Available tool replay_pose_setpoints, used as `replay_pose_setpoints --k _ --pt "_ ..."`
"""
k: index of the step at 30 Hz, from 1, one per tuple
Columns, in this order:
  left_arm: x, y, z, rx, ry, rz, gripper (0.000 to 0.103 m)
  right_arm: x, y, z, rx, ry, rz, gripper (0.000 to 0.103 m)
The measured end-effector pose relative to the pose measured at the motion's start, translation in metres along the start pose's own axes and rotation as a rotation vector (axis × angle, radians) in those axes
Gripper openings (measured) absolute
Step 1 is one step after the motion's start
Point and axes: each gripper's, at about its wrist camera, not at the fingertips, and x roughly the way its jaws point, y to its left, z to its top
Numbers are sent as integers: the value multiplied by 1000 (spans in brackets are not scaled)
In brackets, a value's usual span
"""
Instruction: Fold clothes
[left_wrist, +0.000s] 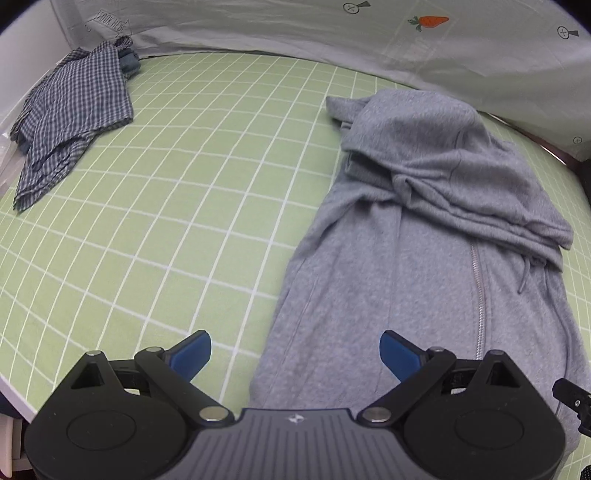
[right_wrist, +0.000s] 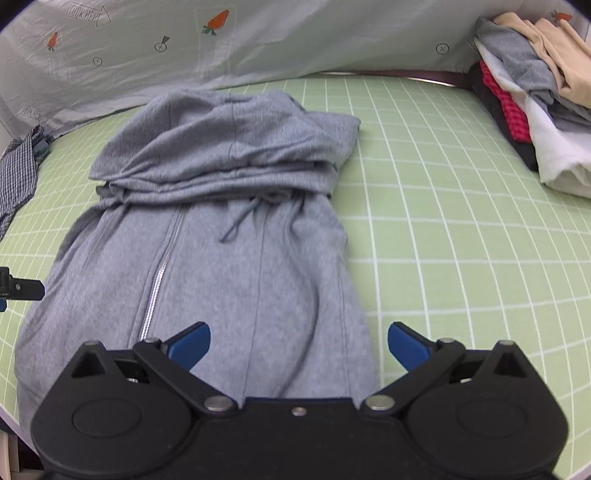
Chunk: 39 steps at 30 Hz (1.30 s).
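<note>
A grey zip hoodie (left_wrist: 424, 236) lies lengthwise on the green grid mat (left_wrist: 184, 177), sleeves folded in and hood laid over the chest. My left gripper (left_wrist: 295, 350) hovers open above the hoodie's near left edge, nothing between its blue pads. From the right wrist view the same hoodie (right_wrist: 207, 229) fills the middle, zip and drawcord showing. My right gripper (right_wrist: 299, 345) stands wide open over the hoodie's near right edge, with no cloth pinched. A black part of the left gripper (right_wrist: 22, 288) shows at the left edge.
A crumpled blue checked shirt (left_wrist: 74, 110) lies at the mat's far left. A stack of folded clothes (right_wrist: 535, 107) sits at the far right. A pale carrot-print sheet (right_wrist: 258, 40) hangs behind the mat (right_wrist: 461, 221). The mat's near edge drops off at the lower left.
</note>
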Motion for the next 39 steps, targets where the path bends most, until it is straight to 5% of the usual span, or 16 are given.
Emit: replay_pose_setpoints --k 15,25,28,30,32,39 --pt "16 20 -47 66 66 -17 101 -6 2 -61 111 59 -66 103" --pt "11 15 -52 97 93 -23 101 -9 7 -66 85 101 -71 100" --pt "3 11 -53 112 76 -44 83 -17 9 -64 82 81 -42 70" --pt "-3 2 -53 141 68 -91 46 -21 13 -61 47 87 18 29" --pt "-5 -6 -53 154 73 -115 28 -21 21 -57 0 97 35 16" --pt "-20 -15 -33 116 47 -193 20 -46 21 -25 -27 1 134 13"
